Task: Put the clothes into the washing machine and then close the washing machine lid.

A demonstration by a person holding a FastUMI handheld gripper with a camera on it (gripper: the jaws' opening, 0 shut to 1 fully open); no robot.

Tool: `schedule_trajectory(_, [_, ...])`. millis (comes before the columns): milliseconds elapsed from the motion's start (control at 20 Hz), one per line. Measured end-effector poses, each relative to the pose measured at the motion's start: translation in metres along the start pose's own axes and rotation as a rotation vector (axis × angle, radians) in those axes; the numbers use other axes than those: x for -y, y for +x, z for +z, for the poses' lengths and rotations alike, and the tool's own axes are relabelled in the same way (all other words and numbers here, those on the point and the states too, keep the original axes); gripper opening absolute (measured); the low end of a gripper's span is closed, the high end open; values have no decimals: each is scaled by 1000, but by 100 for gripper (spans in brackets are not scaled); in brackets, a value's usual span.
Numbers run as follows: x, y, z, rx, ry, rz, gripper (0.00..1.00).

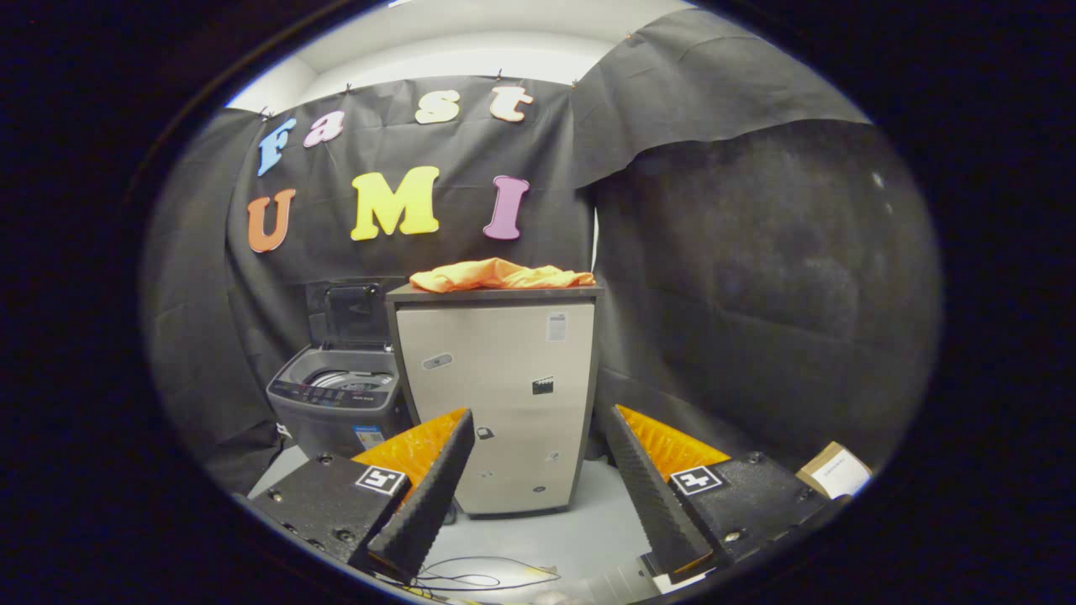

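An orange garment (502, 274) lies crumpled on top of a tall silver cabinet (496, 403), well beyond my fingers. To the cabinet's left stands a grey top-loading washing machine (336, 403) with its lid (353, 313) raised upright and the drum visible. My gripper (536, 420) is open, its two fingers spread wide with nothing between them, far short of the cabinet and pointing at its front.
Black cloth walls close the booth behind and to the right. A small cardboard box (834, 470) sits on the floor beyond the right finger. Thin cables (479, 578) lie on the pale floor below the fingers.
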State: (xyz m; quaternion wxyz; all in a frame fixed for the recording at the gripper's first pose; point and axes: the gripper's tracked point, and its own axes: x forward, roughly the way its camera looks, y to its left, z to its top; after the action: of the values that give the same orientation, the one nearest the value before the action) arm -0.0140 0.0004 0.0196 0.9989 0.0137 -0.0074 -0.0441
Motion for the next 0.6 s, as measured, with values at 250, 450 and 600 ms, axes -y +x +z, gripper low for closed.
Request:
schedule_trajectory(250, [-7,20,56,10,12,-15,99])
schedule_trajectory(450, [-16,51,132,56,-17,-4,99])
schedule_trajectory(600, [-32,89,188,99,-35,34,99])
